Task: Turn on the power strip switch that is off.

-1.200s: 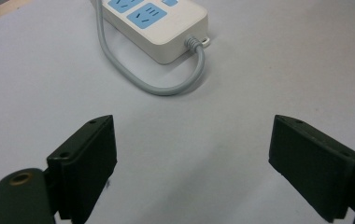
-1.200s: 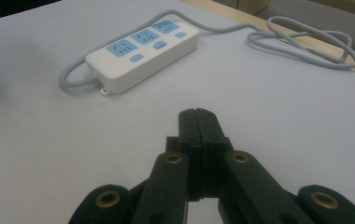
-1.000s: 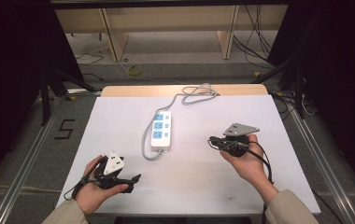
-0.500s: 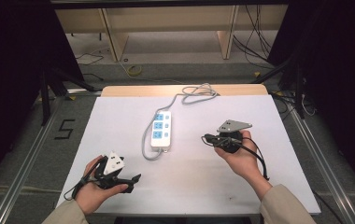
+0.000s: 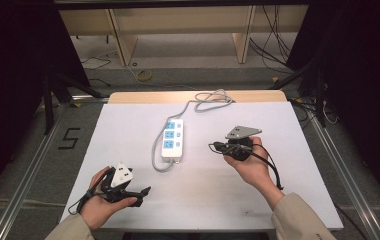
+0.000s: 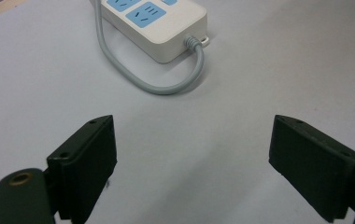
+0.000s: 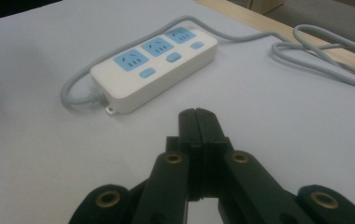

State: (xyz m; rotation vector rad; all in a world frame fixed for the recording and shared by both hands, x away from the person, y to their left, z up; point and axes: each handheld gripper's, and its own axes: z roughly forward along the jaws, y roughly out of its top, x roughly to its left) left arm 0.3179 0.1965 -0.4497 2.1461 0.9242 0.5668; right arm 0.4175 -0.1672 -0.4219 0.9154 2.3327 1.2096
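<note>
A power strip [image 5: 172, 140] lies mid-tabletop [image 5: 128, 125]. The left gripper [image 5: 140, 192] sits near it, jaws wide apart; the right gripper [image 5: 213, 146] has jaws pressed together, empty.

Both grippers black. Left gripper [image 5: 140, 192]: white block on top, flat rectangular pads with small screws. Right gripper [image 5: 215, 146]: grey three-cornered plate, brass rivets, black cable. Beige sleeves [image 5: 298, 217].

Glossy white plastic power strip [image 7: 153, 70] on matt white tabletop [image 5: 128, 125].
</note>
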